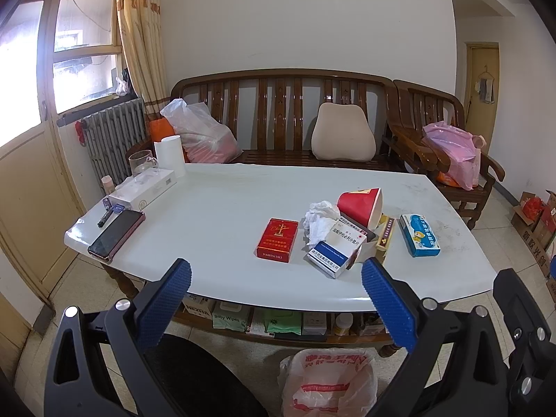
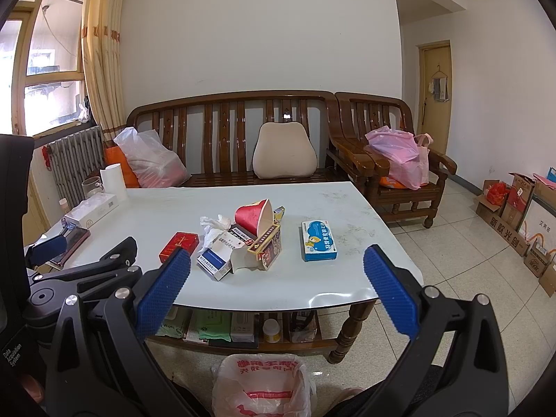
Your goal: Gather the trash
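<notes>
Trash lies bunched on the white table (image 1: 226, 208): a red cigarette pack (image 1: 278, 239), a crumpled tissue (image 1: 319, 219), a tipped red paper cup (image 1: 361, 206), an opened white-and-blue medicine box (image 1: 335, 252), a brown-and-yellow box (image 1: 385, 236) and a blue box (image 1: 418, 234). My left gripper (image 1: 276, 271) hangs open before the table's near edge, holding nothing. My right gripper (image 2: 277, 257) is open too, short of the blue box (image 2: 318, 245) and the cup (image 2: 253, 216). Below both, on the floor, stands a bin lined with a white-and-red bag (image 2: 264, 385).
A phone (image 1: 116, 234), a pen, a white tissue box (image 1: 142, 189), a glass mug (image 1: 142, 163) and a paper roll (image 1: 169, 156) occupy the table's left end. Wooden benches (image 1: 278, 104) with bags stand behind. Cardboard boxes (image 2: 510, 208) line the right wall. A shelf under the table holds packets.
</notes>
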`<action>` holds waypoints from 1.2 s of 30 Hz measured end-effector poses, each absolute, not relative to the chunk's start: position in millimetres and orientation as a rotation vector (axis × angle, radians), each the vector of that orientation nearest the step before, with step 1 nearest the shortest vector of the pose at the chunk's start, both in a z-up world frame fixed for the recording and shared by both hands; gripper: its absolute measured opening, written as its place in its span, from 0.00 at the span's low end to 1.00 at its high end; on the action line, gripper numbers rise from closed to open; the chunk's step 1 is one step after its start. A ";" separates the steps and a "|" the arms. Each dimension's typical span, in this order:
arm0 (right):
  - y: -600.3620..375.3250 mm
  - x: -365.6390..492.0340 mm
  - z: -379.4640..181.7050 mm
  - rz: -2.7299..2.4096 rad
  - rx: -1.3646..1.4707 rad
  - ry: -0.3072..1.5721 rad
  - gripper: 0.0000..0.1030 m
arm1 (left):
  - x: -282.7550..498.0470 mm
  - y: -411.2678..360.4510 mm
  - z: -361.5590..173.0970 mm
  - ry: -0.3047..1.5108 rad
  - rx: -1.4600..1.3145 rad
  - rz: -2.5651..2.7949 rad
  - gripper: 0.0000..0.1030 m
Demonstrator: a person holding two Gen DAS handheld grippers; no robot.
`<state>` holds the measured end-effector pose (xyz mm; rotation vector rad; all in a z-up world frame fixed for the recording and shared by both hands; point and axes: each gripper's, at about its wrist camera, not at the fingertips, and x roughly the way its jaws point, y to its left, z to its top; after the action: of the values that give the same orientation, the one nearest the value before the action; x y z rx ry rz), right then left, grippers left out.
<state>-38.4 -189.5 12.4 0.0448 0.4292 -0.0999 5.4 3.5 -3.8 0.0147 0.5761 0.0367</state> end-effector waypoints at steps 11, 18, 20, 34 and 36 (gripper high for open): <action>-189.3 -38.5 12.1 -0.101 0.043 0.429 0.95 | 7.3 4.9 -4.3 0.583 0.019 0.035 0.94; -189.0 -38.4 12.2 -0.101 0.044 0.430 0.95 | 7.6 5.9 -4.2 0.582 0.019 0.036 0.94; -189.3 -38.4 12.3 -0.100 0.044 0.430 0.95 | 7.2 4.9 -4.3 0.582 0.018 0.035 0.94; -190.2 -37.3 12.7 -0.094 0.035 0.434 0.95 | 11.1 6.0 -3.3 0.578 0.037 0.032 0.94; -192.9 -34.0 13.6 -0.081 0.031 0.448 0.95 | 19.2 6.9 -2.3 0.608 0.064 -0.016 0.94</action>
<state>-34.0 -192.9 13.6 0.0314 0.4478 -0.0813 19.2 6.9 -2.3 0.0639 0.6083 -0.0162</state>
